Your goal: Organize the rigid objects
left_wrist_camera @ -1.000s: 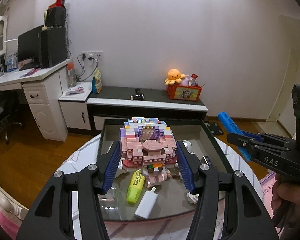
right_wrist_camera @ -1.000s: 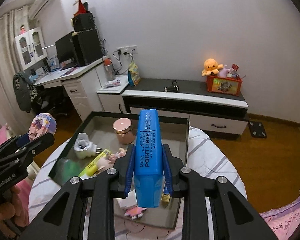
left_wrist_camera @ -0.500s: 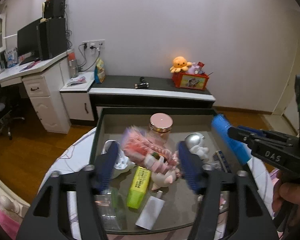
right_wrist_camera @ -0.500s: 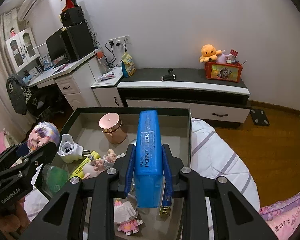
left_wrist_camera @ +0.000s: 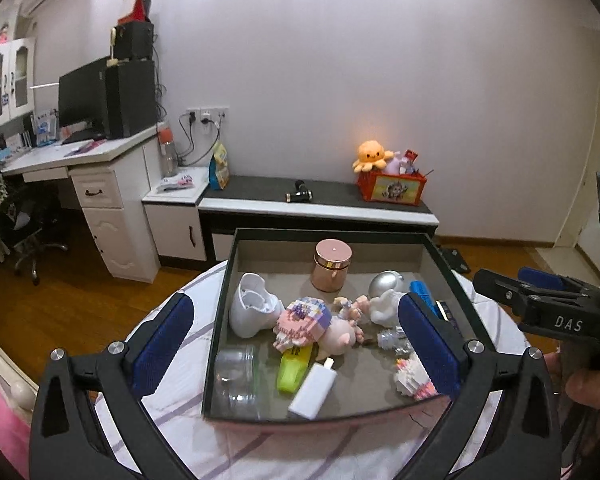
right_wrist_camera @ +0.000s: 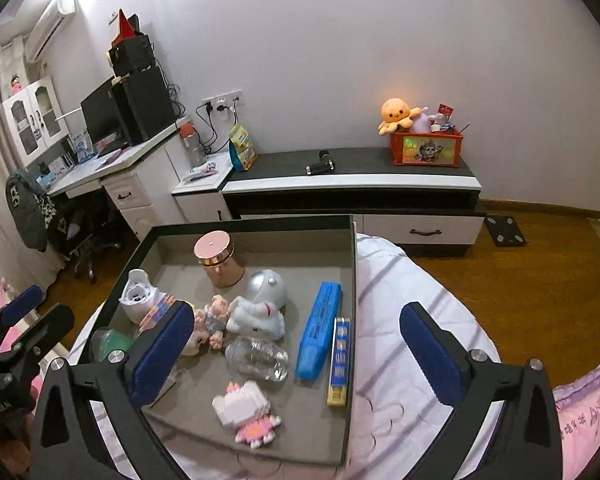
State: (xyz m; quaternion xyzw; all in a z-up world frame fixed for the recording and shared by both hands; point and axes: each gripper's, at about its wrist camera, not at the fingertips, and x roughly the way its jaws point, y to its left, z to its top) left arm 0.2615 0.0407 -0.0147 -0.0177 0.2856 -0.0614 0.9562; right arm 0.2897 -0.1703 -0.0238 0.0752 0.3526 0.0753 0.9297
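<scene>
A dark tray (left_wrist_camera: 218,312) (right_wrist_camera: 350,280) sits on a round striped table. In it lie the pink-and-purple brick figure (left_wrist_camera: 302,322), a blue highlighter (right_wrist_camera: 319,330), a yellow highlighter (left_wrist_camera: 294,368), a white astronaut (right_wrist_camera: 260,304), a rose-gold jar (left_wrist_camera: 331,265) and other small items. My left gripper (left_wrist_camera: 296,344) is open and empty above the tray's near side. My right gripper (right_wrist_camera: 296,346) is open and empty above the tray's right half; it also shows at the right of the left wrist view (left_wrist_camera: 540,300).
A white charger (left_wrist_camera: 313,390), a clear jar (left_wrist_camera: 236,376), a clear bottle (right_wrist_camera: 258,358), a pink-and-white brick cat (right_wrist_camera: 246,412) and a blue-yellow bar (right_wrist_camera: 339,360) also lie in the tray. A low cabinet (right_wrist_camera: 352,188) and a desk (left_wrist_camera: 80,160) stand behind.
My left gripper opened and dropped the brick figure into the tray. My right gripper opened and released the blue highlighter, which now lies in the tray's right side.
</scene>
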